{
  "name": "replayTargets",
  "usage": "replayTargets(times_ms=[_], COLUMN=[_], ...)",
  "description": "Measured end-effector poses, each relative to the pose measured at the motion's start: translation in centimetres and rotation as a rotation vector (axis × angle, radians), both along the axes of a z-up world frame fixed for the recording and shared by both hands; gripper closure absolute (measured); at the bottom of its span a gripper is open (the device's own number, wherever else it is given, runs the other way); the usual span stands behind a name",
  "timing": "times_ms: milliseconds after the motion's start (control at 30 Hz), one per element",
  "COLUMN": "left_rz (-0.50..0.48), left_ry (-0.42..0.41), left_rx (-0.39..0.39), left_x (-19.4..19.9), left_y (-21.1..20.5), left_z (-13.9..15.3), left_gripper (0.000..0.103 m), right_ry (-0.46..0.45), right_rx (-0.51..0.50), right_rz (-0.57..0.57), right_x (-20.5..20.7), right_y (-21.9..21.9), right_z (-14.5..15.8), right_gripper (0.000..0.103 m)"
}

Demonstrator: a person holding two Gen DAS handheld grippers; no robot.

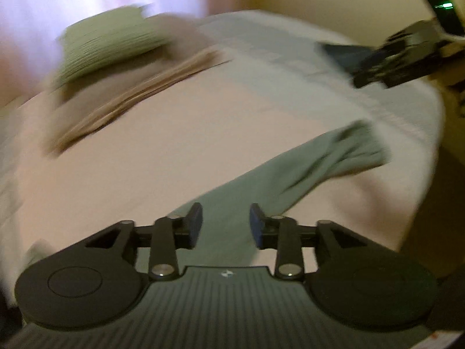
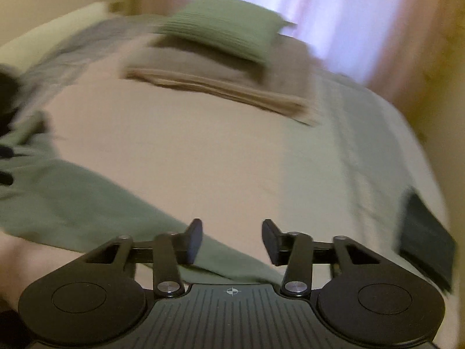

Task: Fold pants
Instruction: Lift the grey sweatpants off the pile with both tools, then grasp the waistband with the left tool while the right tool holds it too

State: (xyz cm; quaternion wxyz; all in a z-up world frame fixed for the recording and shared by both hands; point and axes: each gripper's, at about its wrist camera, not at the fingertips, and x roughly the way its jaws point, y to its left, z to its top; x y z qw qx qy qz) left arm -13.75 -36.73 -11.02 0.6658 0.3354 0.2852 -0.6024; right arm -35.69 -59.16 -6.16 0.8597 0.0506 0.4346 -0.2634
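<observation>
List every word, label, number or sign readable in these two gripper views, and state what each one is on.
No readable words or numbers in either view.
Left gripper body: a small round crosshair mark, no text.
Right gripper body: the same crosshair mark, no text.
Right gripper seen from the left wrist: a green light, with a marking beside it too blurred to read.
Green pants, bed: no labels visible.

Location: a home bedroom. My cameras look across a bed covered in a pale sheet, with a green pillow lying on folded beige blankets at its far end. Pink curtains hang over a bright window behind.
</observation>
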Motion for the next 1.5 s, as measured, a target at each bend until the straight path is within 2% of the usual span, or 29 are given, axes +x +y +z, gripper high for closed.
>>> replayTargets(times_ms=[133, 200, 300, 400, 500, 633, 700, 767, 800, 833, 867, 933, 1000, 1100, 1167, 1233, 1300, 1367, 1500], left_rz=[0.173, 0.217, 0.243, 0.242, 0.261, 0.295, 0.299, 0.302, 0.301, 0.303, 0.305, 0.316, 0.330, 0.340, 0.343, 0.340, 0.323, 0.303, 0.263], left_ry=[-0.090, -0.115, -0.141, -0.149, -0.107, -0.012, 0.029, 0.070, 0.094, 0.114, 0.135, 0.187, 0.239, 0.292, 0.320, 0.318, 0.305, 0.326, 0.385], left_rx=[0.048, 0.085, 0.126, 0.155, 0.170, 0.148, 0.145, 0.139, 0.131, 0.120, 0.108, 0.075, 0.039, -0.011, -0.033, -0.031, -0.037, -0.052, -0.102], left_x=[8.2, 11.8, 18.5, 23.9, 28.7, 31.6, 32.1, 32.6, 32.8, 33.0, 33.2, 33.4, 33.7, 34.4, 34.8, 34.9, 34.8, 34.6, 33.3], left_y=[8.8, 12.5, 18.4, 22.9, 26.0, 27.5, 27.6, 27.6, 27.7, 27.8, 28.0, 28.1, 27.9, 27.1, 26.6, 26.0, 25.9, 26.2, 27.0], left_z=[-1.1, -2.2, -3.9, -6.0, -8.3, -11.9, -13.8, -15.3, -15.8, -16.2, -16.4, -16.3, -15.9, -15.3, -14.6, -13.8, -13.0, -12.3, -11.4], left_gripper=[0.052, 0.050, 0.043, 0.038, 0.034, 0.032, 0.031, 0.031, 0.031, 0.031, 0.031, 0.031, 0.031, 0.037, 0.043, 0.045, 0.042, 0.027, 0.025], right_ry=[-0.025, -0.024, -0.004, 0.032, 0.066, 0.155, 0.226, 0.280, 0.285, 0.267, 0.252, 0.246, 0.220, 0.159, 0.100, 0.030, -0.028, -0.056, -0.069], right_rx=[0.044, 0.059, 0.090, 0.148, 0.157, 0.003, -0.103, -0.228, -0.260, -0.245, -0.224, -0.186, -0.165, -0.130, -0.091, -0.012, 0.028, 0.030, 0.022], right_rz=[0.222, 0.321, 0.436, 0.490, 0.565, 0.691, 0.727, 0.767, 0.779, 0.766, 0.741, 0.738, 0.729, 0.663, 0.574, 0.456, 0.360, 0.318, 0.295], right_x=[7.3, 10.3, 15.1, 19.3, 23.7, 28.2, 29.0, 29.1, 29.0, 28.9, 28.9, 28.5, 27.7, 26.9, 26.3, 26.1, 25.4, 25.6, 25.9], right_y=[9.0, 14.1, 21.9, 29.1, 35.0, 41.1, 42.6, 44.0, 44.1, 43.7, 43.2, 42.2, 41.5, 40.0, 37.9, 35.0, 32.8, 30.8, 28.9], right_z=[-1.9, -3.6, -6.6, -10.5, -15.0, -21.7, -24.8, -27.6, -28.3, -28.1, -27.6, -25.9, -23.7, -19.7, -16.1, -12.8, -9.9, -7.4, -5.3], right_gripper=[0.057, 0.053, 0.046, 0.039, 0.030, 0.022, 0.014, 0.011, 0.012, 0.015, 0.034, 0.047, 0.071, 0.079, 0.081, 0.083, 0.084, 0.084, 0.084])
